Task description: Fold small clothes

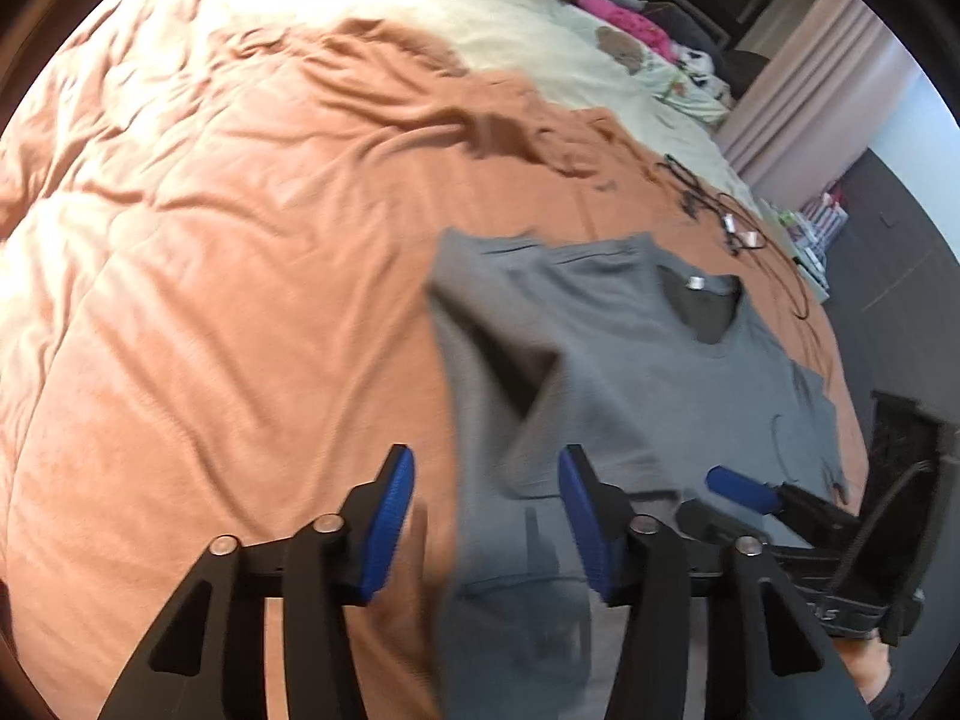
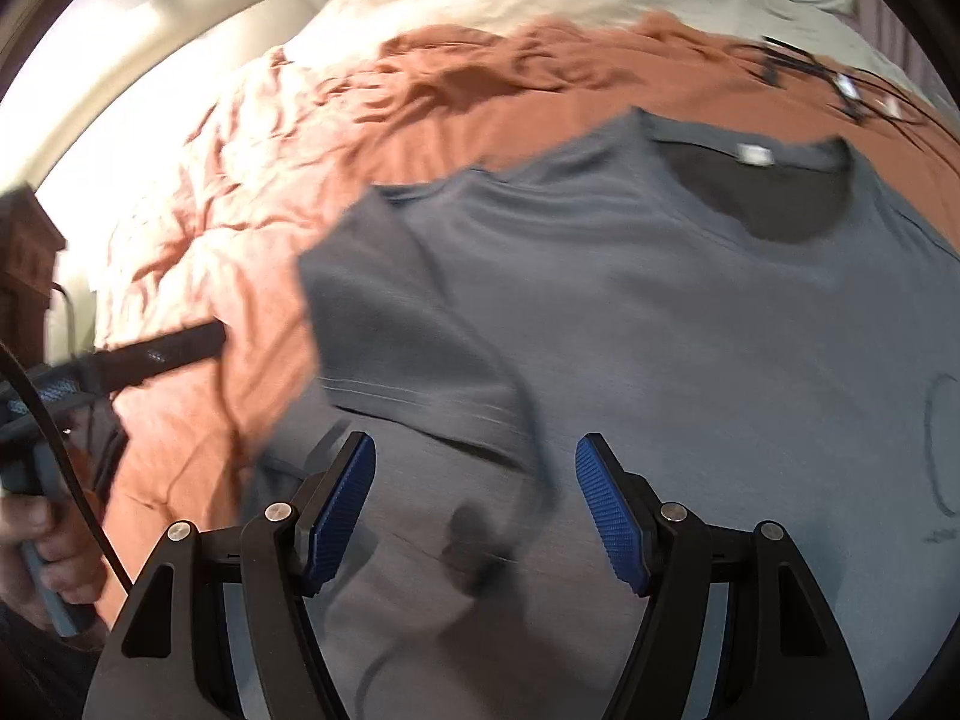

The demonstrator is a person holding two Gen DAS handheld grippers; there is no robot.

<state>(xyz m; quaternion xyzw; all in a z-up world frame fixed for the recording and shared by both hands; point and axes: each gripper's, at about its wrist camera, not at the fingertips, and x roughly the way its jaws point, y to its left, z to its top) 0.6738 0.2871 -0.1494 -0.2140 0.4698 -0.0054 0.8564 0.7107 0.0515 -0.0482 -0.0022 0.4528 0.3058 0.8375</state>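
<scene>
Our left tool (image 1: 486, 531) and right tool (image 2: 474, 513) gape empty above the soft, limp grey cotton T-shirt (image 2: 660, 312); we'd pinch its folded sleeve (image 2: 408, 348) hem at nine o'clock.

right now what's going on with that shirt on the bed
A person holding a gripper in each hand is folding a grey T-shirt spread on an orange bedspread. One sleeve is already folded in over the body. Both the left gripper and the right gripper hover over the shirt with jaws open, gripping nothing.
</scene>
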